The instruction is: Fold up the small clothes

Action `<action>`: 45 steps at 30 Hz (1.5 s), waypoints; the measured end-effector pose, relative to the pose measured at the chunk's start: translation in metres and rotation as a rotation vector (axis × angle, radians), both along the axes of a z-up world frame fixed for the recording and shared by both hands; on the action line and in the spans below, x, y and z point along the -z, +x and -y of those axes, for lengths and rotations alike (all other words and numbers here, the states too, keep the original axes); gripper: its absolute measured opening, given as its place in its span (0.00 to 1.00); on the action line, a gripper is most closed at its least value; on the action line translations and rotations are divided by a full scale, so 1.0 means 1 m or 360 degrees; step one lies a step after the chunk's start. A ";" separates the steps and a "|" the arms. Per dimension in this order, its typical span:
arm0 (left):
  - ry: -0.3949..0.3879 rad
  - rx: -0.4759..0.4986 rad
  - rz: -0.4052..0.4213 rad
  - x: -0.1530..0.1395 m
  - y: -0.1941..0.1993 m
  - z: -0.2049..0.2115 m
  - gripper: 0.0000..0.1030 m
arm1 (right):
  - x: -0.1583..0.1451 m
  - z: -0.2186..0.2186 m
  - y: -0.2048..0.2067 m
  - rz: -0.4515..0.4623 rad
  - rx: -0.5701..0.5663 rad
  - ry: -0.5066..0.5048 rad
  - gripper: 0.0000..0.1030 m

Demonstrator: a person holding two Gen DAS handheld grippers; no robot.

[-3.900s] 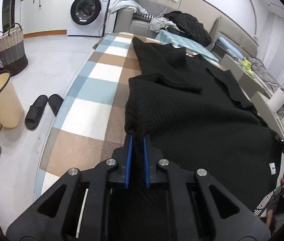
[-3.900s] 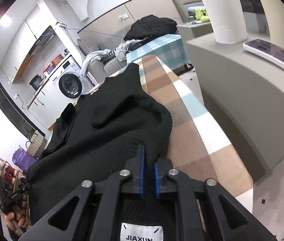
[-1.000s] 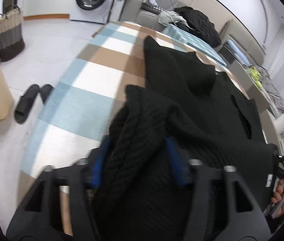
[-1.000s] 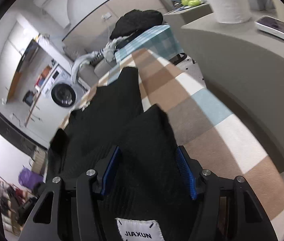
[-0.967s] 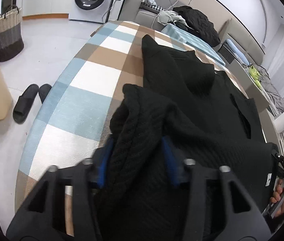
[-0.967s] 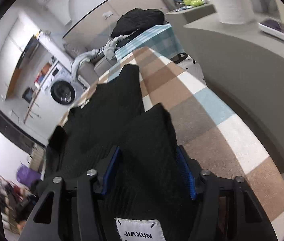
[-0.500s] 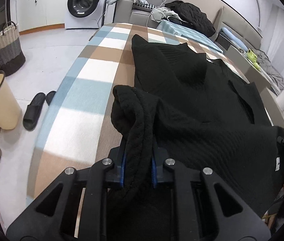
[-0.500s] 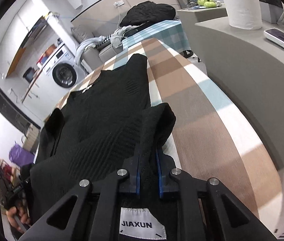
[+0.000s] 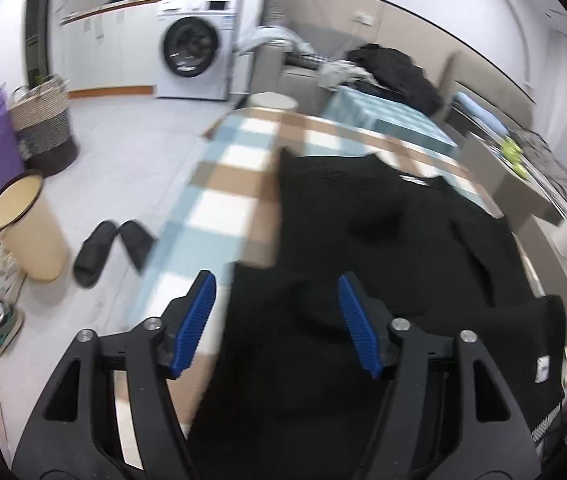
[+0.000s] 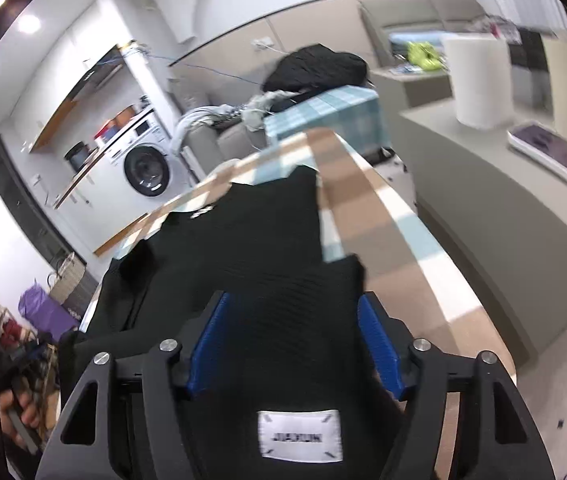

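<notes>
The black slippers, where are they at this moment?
In the left wrist view the slippers lie on the floor at the left, between the beige bin and the checked table that carries the black garment.

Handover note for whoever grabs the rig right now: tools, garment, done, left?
Left tool: jaws opening, pads apart, nothing pinched; black knit garment lies below and between them.
Right tool: jaws opening, not gripping; near hem of the garment sits between its blue pads.
Garment: spread lengthwise on the checked table cover, collar at the far end, near hem folded up onto the body.
Done: the near-hem fold is laid.
Left: probably re-grip and fold again toward the collar, then tidy the sleeves.
</notes>
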State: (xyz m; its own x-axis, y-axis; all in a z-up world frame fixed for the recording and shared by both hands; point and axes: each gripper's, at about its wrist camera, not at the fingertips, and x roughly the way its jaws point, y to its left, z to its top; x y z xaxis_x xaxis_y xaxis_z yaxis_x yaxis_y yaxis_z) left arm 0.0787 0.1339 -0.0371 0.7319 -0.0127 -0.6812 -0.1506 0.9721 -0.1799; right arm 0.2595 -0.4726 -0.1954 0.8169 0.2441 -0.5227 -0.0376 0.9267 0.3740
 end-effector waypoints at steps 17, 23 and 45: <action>0.0091 0.0404 -0.0308 0.063 0.086 0.123 0.12 | 0.023 -0.025 0.014 -0.0142 -0.0106 -0.0006 0.67; 0.0052 0.0412 -0.0225 0.055 0.076 0.119 0.03 | 0.027 -0.020 0.015 -0.0167 -0.0079 0.0013 0.67; 0.0019 0.0298 -0.0129 0.018 0.013 0.062 0.64 | 0.026 -0.002 0.001 -0.0149 -0.0029 0.0022 0.67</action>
